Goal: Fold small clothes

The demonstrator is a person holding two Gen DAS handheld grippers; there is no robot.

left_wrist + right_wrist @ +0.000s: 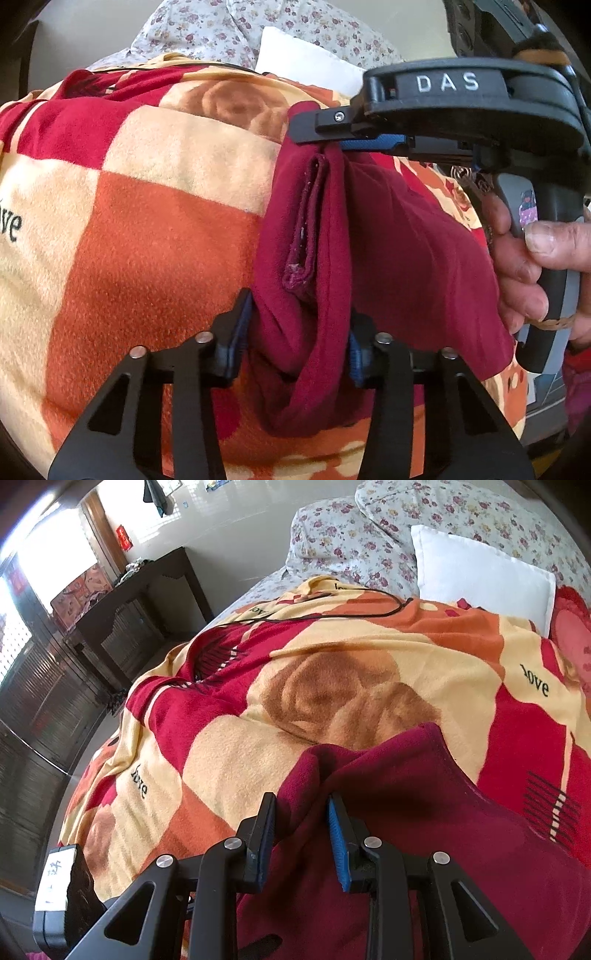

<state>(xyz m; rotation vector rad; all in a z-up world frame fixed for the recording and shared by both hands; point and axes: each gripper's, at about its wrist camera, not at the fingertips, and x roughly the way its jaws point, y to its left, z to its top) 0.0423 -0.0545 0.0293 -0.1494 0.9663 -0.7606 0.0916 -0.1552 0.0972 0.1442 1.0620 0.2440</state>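
**Two grippers on one maroon garment**

Both of your tools are on the same small maroon garment (388, 229), which lies bunched on the bed over a fleece blanket (147, 240) checked in orange, cream and red. Your left gripper (299, 347) has a thick gathered fold of the cloth between its blue pads; the fabric fills the gap from one pad to the other, so it is clamped on the garment. A hemmed, doubled-over edge of the cloth stands up just beyond those fingertips.

Your right gripper (303, 834) also has the maroon cloth pinched between its pads — a ridge of fabric rises between them and runs away from the tool, so it grips the garment too. In the left wrist view that same tool reaches in from the right, its fingertips biting the top of the bunched cloth, with your right hand (524, 266) wrapped around its handle.

Further up the bed you can see a white pillow (480, 576) against a flowered quilt (369, 531), and a thin black cable (332, 614) trailing across the blanket. A dark wooden cabinet (140, 605) stands beside the bed.
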